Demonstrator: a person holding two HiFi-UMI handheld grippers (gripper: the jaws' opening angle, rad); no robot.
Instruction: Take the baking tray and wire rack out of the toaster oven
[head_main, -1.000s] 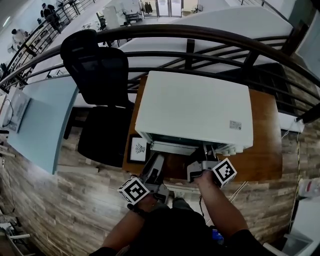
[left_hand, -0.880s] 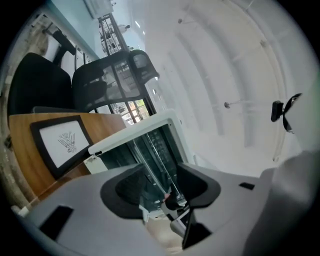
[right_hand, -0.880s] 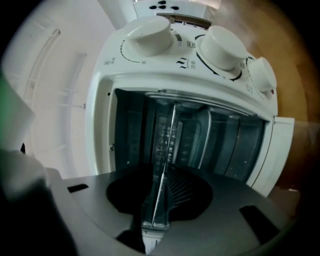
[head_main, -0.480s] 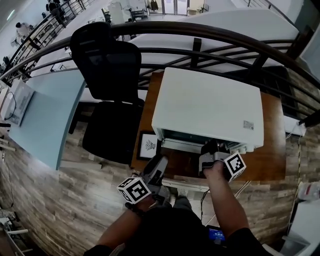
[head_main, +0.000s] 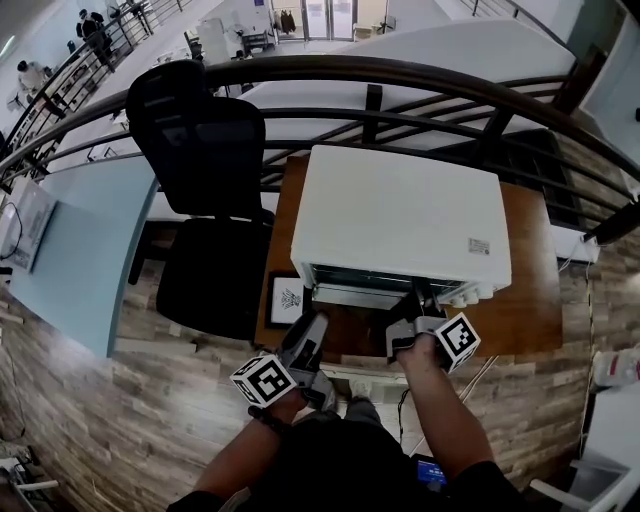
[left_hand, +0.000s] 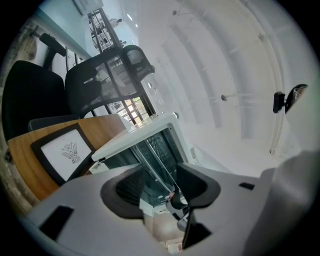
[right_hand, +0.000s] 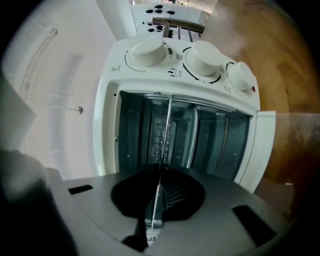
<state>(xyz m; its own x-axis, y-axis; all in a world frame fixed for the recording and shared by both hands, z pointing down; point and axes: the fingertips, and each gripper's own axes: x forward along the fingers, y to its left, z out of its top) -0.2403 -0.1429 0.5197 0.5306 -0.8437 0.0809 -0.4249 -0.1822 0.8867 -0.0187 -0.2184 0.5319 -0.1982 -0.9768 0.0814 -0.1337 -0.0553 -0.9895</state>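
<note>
Right gripper (head_main: 412, 322) jaws are just clenching onto the tray (right_hand: 155, 202) edge, readying a pull; left gripper (head_main: 308, 338) is hovering released.

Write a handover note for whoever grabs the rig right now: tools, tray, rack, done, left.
Left tool: open, empty, in front of the oven.
Right tool: shut on a thin metal edge at the oven mouth. Cannot tell whether it is tray or rack.
Done: door open, first grip made.
Left: neither piece is out yet. Pull the gripped one out, set it down, then fetch the other.
</note>
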